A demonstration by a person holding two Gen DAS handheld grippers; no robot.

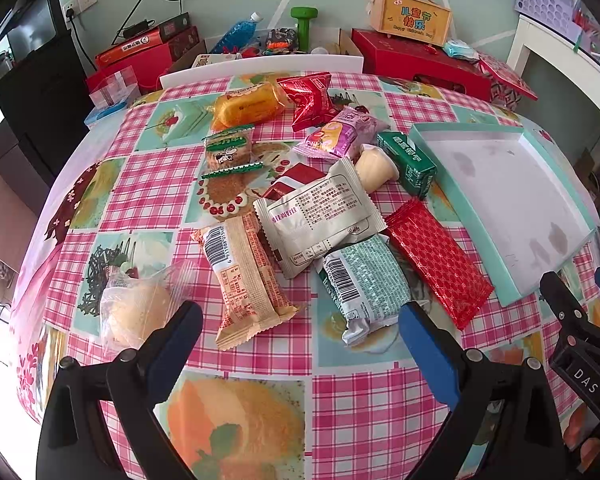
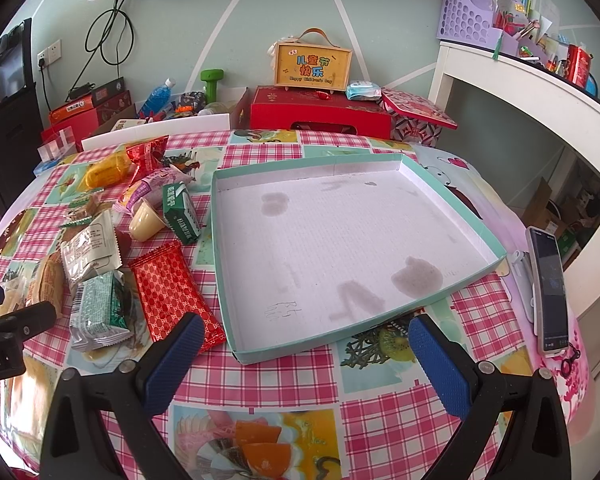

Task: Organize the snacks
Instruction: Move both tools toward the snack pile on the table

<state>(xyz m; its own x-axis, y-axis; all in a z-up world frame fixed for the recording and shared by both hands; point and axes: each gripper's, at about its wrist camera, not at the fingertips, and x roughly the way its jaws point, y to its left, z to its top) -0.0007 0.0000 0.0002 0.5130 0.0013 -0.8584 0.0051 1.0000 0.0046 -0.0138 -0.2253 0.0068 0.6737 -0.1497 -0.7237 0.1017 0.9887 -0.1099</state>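
A: Both claws, the left gripper [image 1: 300, 320] and the right gripper [image 2: 306, 334], gape with nothing held?

B: Yes. The snacks [image 1: 316, 220] lie heaped left of the bare tray [image 2: 452, 280], probably meant for it.

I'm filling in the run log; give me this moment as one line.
stage: start | left gripper: open, empty, over snack pile | right gripper: open, empty, at tray front edge | tray: no snacks inside | snacks: loose on tablecloth

A pink checked tablecloth [image 2: 380, 412] was spread over the table. Behind it, a wooden handled box [image 2: 313, 65] was perched on a red gift box [image 2: 320, 114], with a green dumbbell [image 2: 212, 80] nearby.
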